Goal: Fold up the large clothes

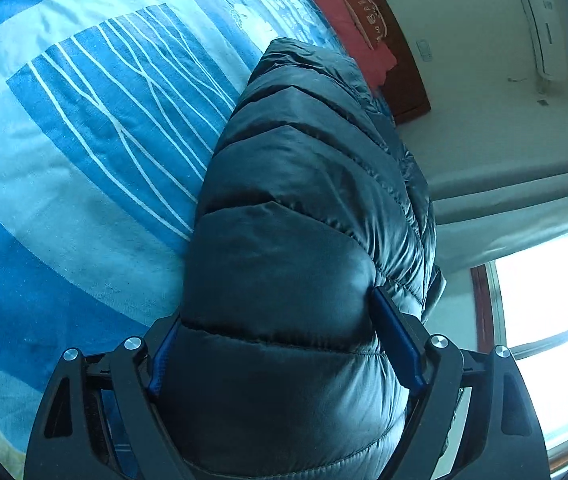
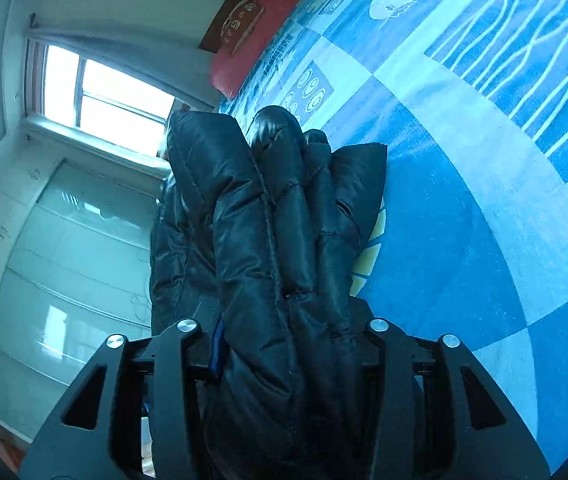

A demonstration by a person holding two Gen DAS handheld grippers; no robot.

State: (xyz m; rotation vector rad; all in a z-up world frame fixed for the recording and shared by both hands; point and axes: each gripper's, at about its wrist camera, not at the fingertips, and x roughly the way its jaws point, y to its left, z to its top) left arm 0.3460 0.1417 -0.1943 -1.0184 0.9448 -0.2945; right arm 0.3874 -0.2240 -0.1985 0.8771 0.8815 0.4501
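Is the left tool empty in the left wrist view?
No: the left tool is shut on the black puffer jacket, whose quilted fabric fills the space between its fingers above the blue bedspread.

One puffer jacket (image 1: 296, 216), two hand-held grippers, one red pillow (image 1: 344, 12)

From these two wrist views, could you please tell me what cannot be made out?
- Left wrist: the black puffer jacket fills the left tool, hiding its fingertips and the bedsheet beneath.
- Right wrist: bunched jacket covers the right tool; its overall shape is unreadable.
- Pink pillow: its print is too small.
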